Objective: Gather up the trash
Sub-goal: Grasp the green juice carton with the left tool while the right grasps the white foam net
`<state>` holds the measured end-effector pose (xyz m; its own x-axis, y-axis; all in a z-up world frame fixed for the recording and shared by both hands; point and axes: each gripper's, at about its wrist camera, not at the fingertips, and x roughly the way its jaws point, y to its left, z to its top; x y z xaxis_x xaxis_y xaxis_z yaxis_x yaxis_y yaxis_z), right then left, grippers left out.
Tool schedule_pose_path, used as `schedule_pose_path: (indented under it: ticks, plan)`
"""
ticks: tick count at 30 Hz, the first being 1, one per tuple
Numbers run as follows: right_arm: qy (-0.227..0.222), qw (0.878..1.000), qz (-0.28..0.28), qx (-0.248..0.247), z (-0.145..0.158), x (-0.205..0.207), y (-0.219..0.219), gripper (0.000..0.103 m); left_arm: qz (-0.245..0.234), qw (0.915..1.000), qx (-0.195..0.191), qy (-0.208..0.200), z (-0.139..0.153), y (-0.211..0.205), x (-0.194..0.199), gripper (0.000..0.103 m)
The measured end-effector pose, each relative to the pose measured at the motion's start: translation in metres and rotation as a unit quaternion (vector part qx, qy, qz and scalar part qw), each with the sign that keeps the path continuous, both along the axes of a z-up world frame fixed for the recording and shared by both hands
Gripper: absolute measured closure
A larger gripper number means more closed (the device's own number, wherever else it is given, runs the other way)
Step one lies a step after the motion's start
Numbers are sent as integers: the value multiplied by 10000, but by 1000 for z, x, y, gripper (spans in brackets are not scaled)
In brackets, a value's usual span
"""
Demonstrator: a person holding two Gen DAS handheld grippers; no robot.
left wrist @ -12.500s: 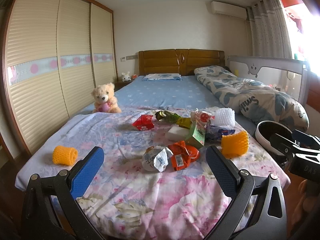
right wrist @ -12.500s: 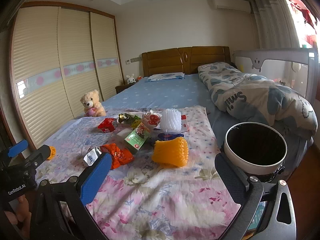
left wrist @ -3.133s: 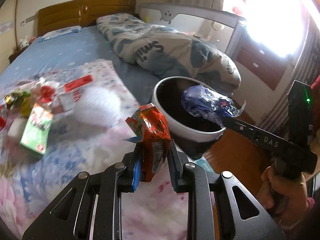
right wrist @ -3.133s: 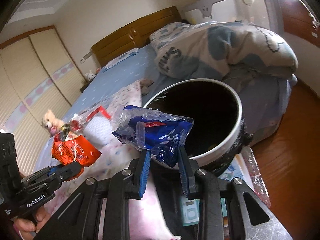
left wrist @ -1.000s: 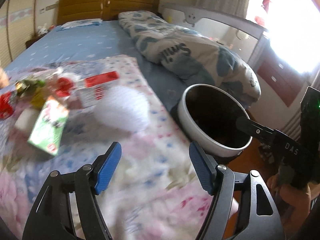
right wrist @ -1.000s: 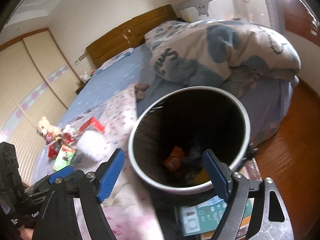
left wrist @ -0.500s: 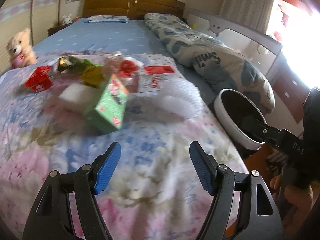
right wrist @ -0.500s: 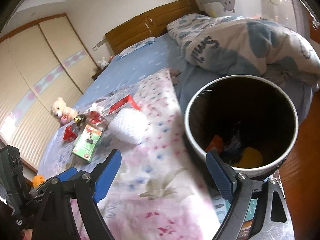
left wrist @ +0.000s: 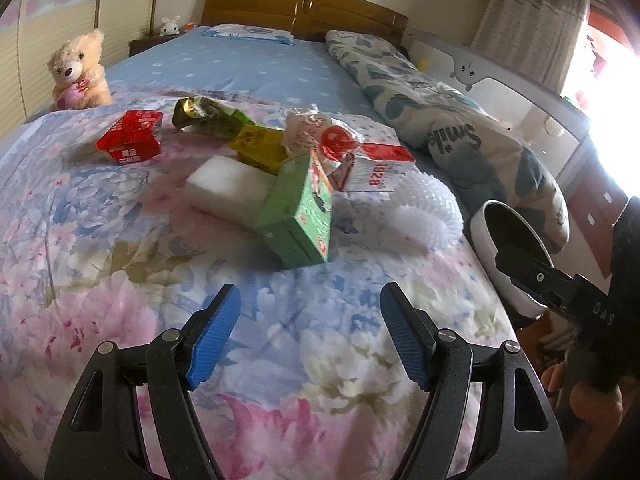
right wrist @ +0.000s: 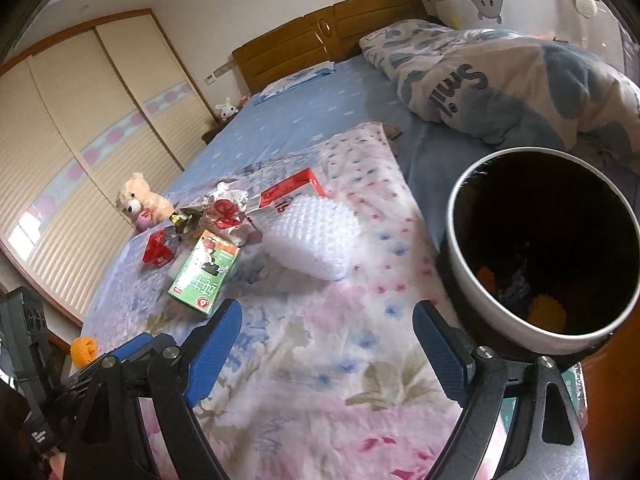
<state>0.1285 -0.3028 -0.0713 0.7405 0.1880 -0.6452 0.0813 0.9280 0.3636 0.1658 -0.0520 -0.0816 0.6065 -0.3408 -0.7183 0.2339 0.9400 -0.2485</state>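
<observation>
Trash lies on the floral bedspread point(left wrist: 120, 280): a green carton point(left wrist: 300, 212) point(right wrist: 204, 272), a white foam block point(left wrist: 228, 188), a red carton point(left wrist: 130, 142) point(right wrist: 158, 250), a white foam net point(left wrist: 424, 212) point(right wrist: 312, 232), crumpled wrappers point(left wrist: 320, 140) and a red-and-white box point(left wrist: 376, 168). My left gripper point(left wrist: 310, 338) is open and empty, just short of the green carton. My right gripper point(right wrist: 326, 348) is open and empty, over the bedspread beside the white-rimmed bin point(right wrist: 544, 256) point(left wrist: 512, 240), which holds orange and blue trash.
A teddy bear point(left wrist: 78, 70) sits at the far left of the bed. A rolled quilt point(left wrist: 460, 136) lies along the right side. An orange foam net point(right wrist: 84, 350) rests at the bed's left edge. A wardrobe point(right wrist: 80, 140) lines the left wall.
Both grippers have let go of their wrappers into the bin and are open. Both have swung left from the bin toward the trash on the bed; the left is closer to the green carton.
</observation>
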Motion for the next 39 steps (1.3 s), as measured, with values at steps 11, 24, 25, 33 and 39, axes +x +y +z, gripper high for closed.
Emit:
schedule_pose_path:
  ticks: [11, 24, 25, 33, 39]
  plan:
    - [50, 9998, 66, 171, -4, 20, 7, 14, 48, 9999, 55, 101, -4, 0, 23, 29]
    - [67, 9992, 8, 406, -13, 58, 4, 14, 58, 9997, 97, 211, -8, -6, 54, 29]
    - [84, 9992, -3, 398, -15, 62, 4, 15, 66, 9997, 117, 223, -9, -7, 56, 29]
    - [137, 9995, 144, 257, -25, 66, 8, 74, -137, 9997, 121, 176, -11, -16, 56, 70]
    - [5, 9996, 227, 181, -22, 46, 6, 79, -286, 9995, 149, -60, -2, -23, 39, 72]
